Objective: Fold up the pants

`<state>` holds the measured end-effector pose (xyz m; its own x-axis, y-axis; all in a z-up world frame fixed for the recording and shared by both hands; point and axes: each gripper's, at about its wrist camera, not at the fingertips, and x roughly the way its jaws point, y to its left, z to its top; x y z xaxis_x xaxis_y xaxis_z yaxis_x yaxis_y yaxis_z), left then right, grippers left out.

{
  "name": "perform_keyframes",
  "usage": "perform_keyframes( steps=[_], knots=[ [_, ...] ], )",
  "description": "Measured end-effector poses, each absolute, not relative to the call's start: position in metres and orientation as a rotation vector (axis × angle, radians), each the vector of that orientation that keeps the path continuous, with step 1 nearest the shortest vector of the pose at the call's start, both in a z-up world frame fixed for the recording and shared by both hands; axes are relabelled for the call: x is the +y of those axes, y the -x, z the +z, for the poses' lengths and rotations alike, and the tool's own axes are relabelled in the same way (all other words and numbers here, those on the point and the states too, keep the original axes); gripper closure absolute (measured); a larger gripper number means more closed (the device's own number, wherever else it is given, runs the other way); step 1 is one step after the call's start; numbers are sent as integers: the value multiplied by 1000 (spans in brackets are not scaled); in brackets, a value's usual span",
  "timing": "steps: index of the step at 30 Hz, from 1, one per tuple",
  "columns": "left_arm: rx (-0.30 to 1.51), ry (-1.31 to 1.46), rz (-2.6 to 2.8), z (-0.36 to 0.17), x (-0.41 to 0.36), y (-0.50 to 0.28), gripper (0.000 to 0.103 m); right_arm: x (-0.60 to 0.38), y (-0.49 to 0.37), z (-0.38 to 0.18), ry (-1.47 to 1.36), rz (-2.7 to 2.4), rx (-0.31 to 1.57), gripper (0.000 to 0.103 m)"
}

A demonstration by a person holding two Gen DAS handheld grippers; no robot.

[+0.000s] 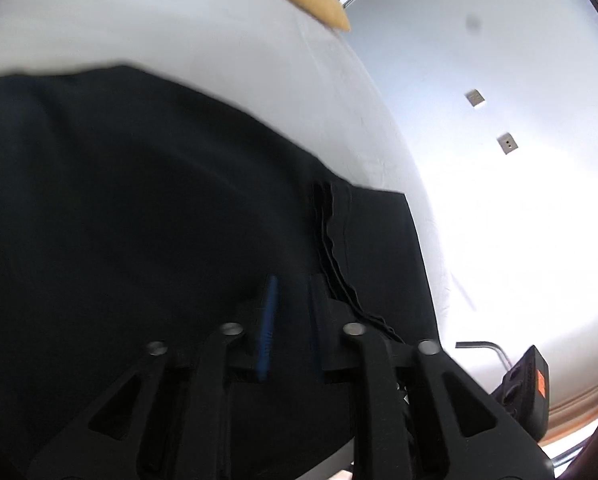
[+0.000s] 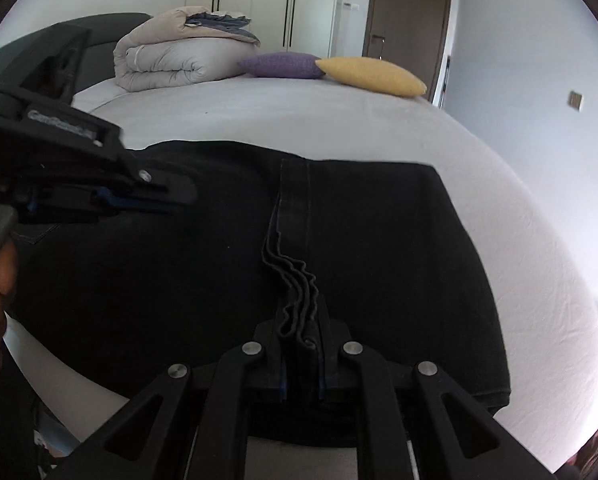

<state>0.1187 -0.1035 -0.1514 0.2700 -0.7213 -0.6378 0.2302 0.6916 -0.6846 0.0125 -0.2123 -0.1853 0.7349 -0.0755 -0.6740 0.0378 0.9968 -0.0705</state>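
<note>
While my right gripper (image 2: 301, 344) clamps 1 pair of black pants (image 2: 179, 272), my left gripper (image 1: 291, 320) gapes above it; 2 pillows (image 2: 373, 76) sit on 1 bed (image 2: 259, 120).

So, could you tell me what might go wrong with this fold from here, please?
1. The right gripper pinches several wavy hem layers; one could slip out and spoil the fold.
2. The left gripper is open over the pants, so that side is loose and may shift if the right pulls.
</note>
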Motion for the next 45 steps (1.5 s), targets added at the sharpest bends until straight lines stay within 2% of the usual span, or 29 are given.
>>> perform_keyframes(
  steps=[1, 4, 6, 13, 21, 23, 24, 26, 27, 39, 45],
  knots=[
    [1141, 559, -698, -157, -106, -120, 50, -211, -11, -184, 64, -67, 734, 92],
    [1112, 632, -733, -155, -111, -118, 24, -203, -7, -178, 113, -70, 696, 92],
    [1124, 675, -757, -154, -115, -121, 20, -197, -4, -173, 127, -59, 676, 92],
    [1174, 760, -788, -156, -117, -131, 20, -168, 0, -155, 212, -34, 624, 92],
    [1175, 728, -775, -147, -98, -140, 37, -145, -7, -161, 292, -10, 644, 92],
    [1201, 693, -781, -149, -98, -144, 54, -138, -8, -160, 302, -1, 642, 92],
    [1213, 682, -775, -151, -97, -145, 72, -136, -10, -159, 308, 8, 636, 92],
    [1226, 677, -768, -156, -93, -148, 84, -130, -5, -160, 327, 23, 626, 92],
    [1222, 669, -757, -157, -89, -150, 94, -127, -3, -160, 339, 28, 623, 92],
    [1147, 538, -736, -128, -33, -174, 96, -84, -10, -160, 449, 169, 577, 91],
    [1168, 542, -669, -133, 36, -191, 96, -57, -15, -175, 468, 247, 609, 91]
  ],
)
